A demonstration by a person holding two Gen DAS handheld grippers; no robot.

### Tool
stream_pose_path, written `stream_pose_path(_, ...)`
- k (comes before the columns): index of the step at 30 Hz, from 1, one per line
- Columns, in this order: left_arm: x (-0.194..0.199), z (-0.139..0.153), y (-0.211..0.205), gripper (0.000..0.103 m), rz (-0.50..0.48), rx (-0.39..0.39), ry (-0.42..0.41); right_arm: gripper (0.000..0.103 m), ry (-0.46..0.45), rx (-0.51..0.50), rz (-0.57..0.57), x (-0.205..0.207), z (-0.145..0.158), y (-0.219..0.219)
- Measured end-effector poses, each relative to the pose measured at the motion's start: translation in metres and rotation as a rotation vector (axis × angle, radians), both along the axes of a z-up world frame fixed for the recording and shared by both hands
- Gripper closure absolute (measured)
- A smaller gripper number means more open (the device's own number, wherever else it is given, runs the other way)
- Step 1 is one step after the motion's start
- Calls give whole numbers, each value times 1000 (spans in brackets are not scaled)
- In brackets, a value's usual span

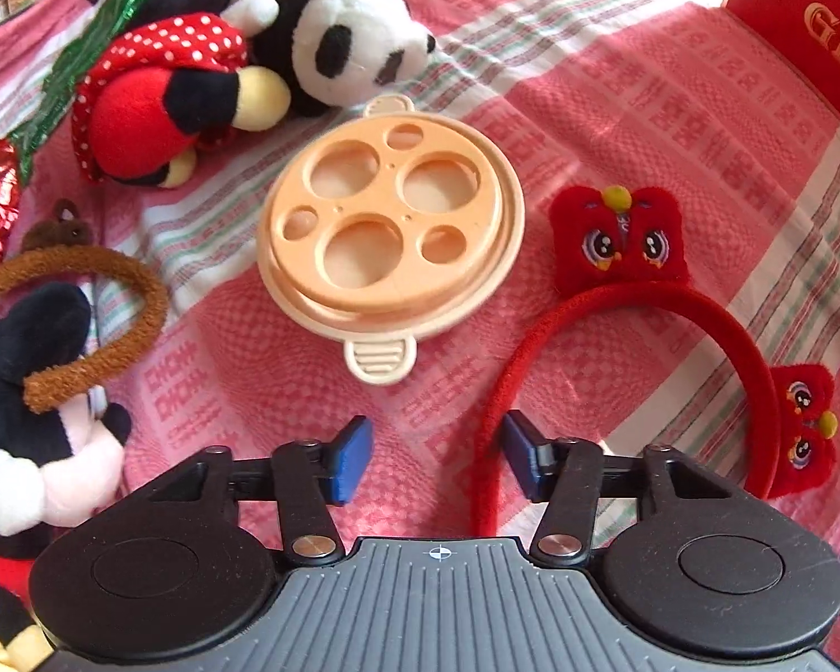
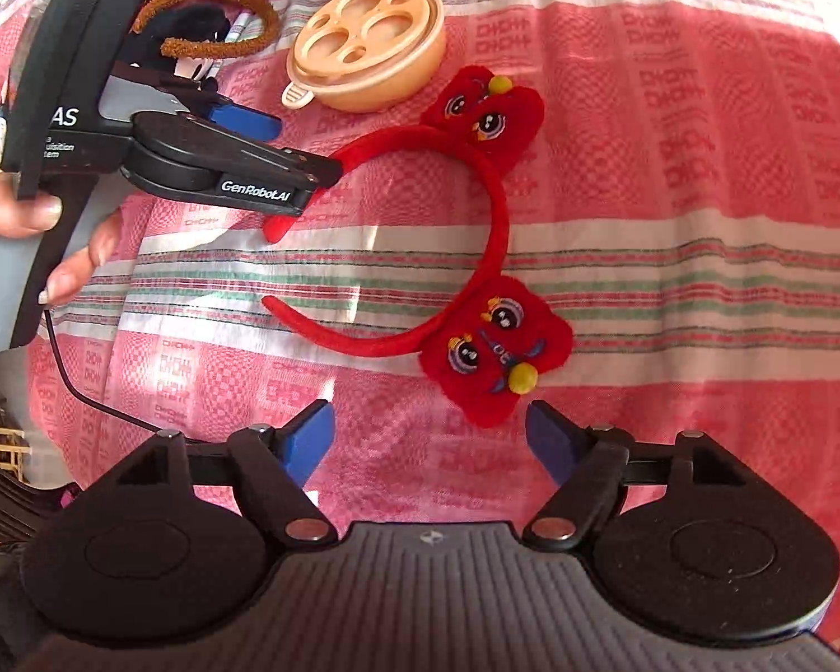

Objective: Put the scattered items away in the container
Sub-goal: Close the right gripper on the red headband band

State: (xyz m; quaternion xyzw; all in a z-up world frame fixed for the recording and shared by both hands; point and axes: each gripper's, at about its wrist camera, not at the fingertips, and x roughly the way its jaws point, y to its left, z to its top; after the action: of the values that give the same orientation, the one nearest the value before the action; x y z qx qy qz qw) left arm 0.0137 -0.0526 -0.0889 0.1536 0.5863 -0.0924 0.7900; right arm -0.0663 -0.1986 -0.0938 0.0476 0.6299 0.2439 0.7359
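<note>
both claws (image 1: 438, 459) (image 2: 430, 445) half-open, empty

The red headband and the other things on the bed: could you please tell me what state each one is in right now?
Red headband: flat on the bedspread, one end by the left gripper's tips.
Peach steamer dish: upright, perforated rack seated inside.
Panda plush: lying on its side.
Brown headband: draped over a mouse plush.
Left gripper: open, nothing gripped.
Right gripper: open, empty.
</note>
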Motion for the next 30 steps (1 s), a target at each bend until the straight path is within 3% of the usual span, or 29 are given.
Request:
stream_pose_path(1, -2, 1, 0, 61, 1, -23, -2, 28, 12, 14, 1, -2, -1, 3)
stream_pose_path(9, -34, -5, -18, 57, -104, -71, 43, 33, 14, -16, -31, 12, -14, 6)
stream_pose_path(15, -54, -5, -30, 58, -152, -201, 127, 32, -88, -143, -151, 38, -10, -27)
stream_pose_path(17, -52, -2, -32, 57, -122, -184, 97, 36, -101, -157, -178, 46, -9, -32)
stream_pose_path(21, -35, 5, -27, 44, -24, -140, 20, 44, -138, -204, -152, 46, -6, -28)
stream_pose_path(26, -16, -3, -35, 37, 16, -85, 2, 47, -143, -216, -182, 49, -6, -23)
stream_pose_path(30, -5, -15, -42, 36, 30, -80, 32, 57, -130, -174, -198, 43, -5, -24)
